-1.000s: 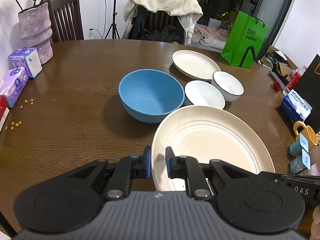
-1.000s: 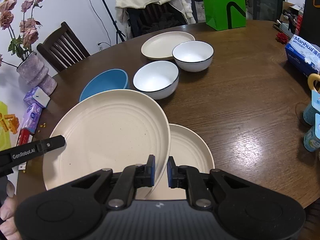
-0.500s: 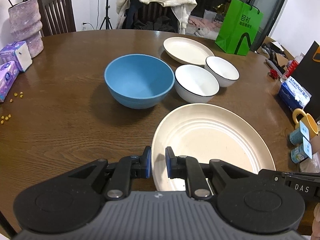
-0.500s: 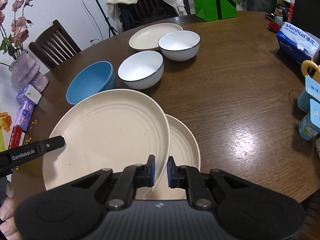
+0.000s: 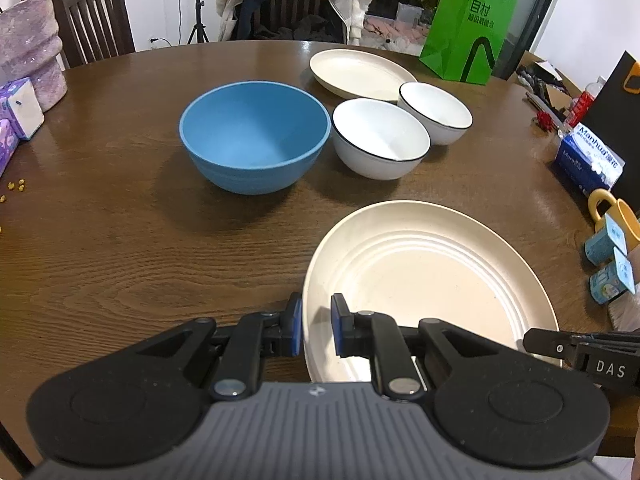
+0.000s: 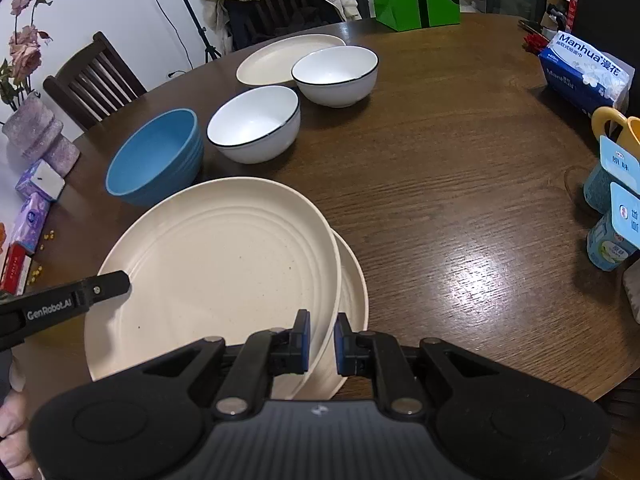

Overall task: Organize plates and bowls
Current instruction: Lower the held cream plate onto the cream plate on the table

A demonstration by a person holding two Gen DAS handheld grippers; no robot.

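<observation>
- the left gripper (image 5: pixel 316 330) pinches the near left rim of the top plate (image 5: pixel 424 276); its pads sit either side of the edge.
- the right gripper (image 6: pixel 322 340) pinches the same plate's right rim (image 6: pixel 216 264).
- this plate is held tilted over a second plate (image 6: pixel 354 280) lying on the table (image 6: pixel 460 184).
- behind stand a blue bowl (image 5: pixel 254 136), two white bowls (image 5: pixel 380 138) side by side, and a far plate (image 5: pixel 360 70).
- a green bag (image 5: pixel 468 28) stands at the far edge.
</observation>
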